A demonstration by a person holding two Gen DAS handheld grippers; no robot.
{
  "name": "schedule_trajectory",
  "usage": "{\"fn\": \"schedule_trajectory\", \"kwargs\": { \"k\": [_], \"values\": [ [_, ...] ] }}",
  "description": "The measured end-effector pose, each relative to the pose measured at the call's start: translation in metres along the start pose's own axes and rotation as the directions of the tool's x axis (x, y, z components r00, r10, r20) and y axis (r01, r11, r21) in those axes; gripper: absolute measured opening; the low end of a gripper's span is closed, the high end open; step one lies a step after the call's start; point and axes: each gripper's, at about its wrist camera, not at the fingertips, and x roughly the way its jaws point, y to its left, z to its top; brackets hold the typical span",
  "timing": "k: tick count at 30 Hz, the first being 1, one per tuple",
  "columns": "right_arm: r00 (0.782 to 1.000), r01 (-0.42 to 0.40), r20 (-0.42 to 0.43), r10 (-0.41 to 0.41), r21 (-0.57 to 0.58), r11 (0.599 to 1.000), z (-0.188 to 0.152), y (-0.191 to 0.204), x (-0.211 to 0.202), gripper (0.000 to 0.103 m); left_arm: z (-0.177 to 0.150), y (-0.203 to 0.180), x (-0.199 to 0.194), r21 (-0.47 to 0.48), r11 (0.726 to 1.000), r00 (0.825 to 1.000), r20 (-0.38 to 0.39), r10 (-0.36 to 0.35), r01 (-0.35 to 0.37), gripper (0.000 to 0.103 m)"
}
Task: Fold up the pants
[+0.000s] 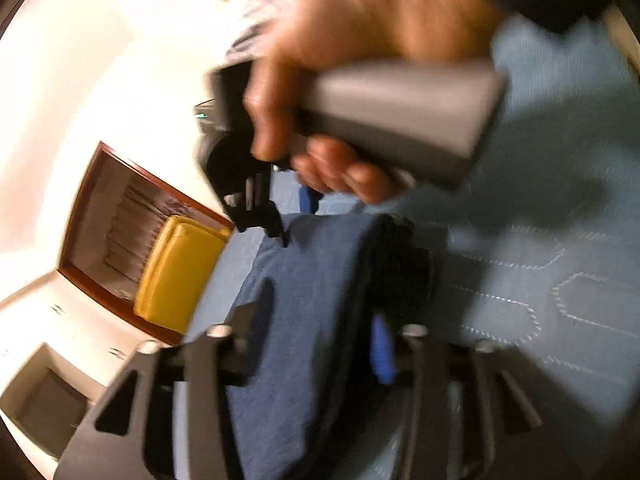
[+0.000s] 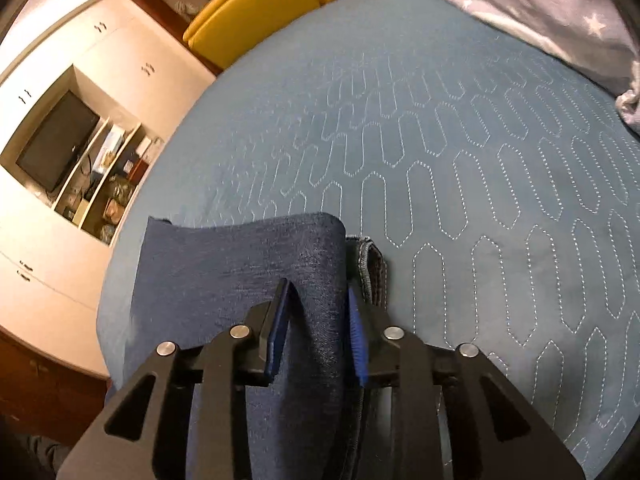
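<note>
Two views share one blue quilted bedspread point(image 2: 460, 152), stitched in pale elongated hexagons, with a yellow chair point(image 2: 256, 8) past its far edge against white cabinets point(image 2: 132, 60). Only the right wrist view shows the wall unit in focus: a dark television point(image 2: 56, 140) sits in a recess, and beside it slanted open shelves point(image 2: 104, 176) hold small boxes and objects too small to name. A grey star-printed blanket point(image 2: 540, 8) lies bunched at the bed's far corner. Only the left wrist view, heavily blurred, shows the person's right hand point(image 1: 360, 80) wrapped around the other tool's grey handle. The dark blue pants point(image 2: 248, 272) lie on the bedspread at the near edge, raised in a fold. The right gripper point(image 2: 318, 320) is clamped on that fold, blue pads pressing the fabric. The left gripper point(image 1: 316, 328) stands with jaws apart, pants cloth lying between them.
</note>
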Motion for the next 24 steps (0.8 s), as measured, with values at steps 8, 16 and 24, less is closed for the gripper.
{"fn": "schedule_trajectory", "kwargs": {
  "k": [8,16,24],
  "values": [
    [0.91,0.339,0.238,-0.339,0.041,0.94,-0.024,0.022,-0.084,0.036,-0.047,0.177,-0.003,-0.571,0.77,0.955,0.103,-0.278,0.285,0.043],
    [0.844,0.488,0.293,-0.449,-0.07,0.87,-0.116,0.088,-0.064,0.036,-0.006,0.192,0.155,-0.58,0.552,0.732,0.116,-0.671,0.598,0.019],
    [0.86,0.491,0.173,-0.48,-0.026,0.871,-0.124,0.057,-0.034,0.035,-0.001,0.151,0.237,-0.523,0.68,0.766,-0.078,-0.638,0.513,0.009]
  ]
}}
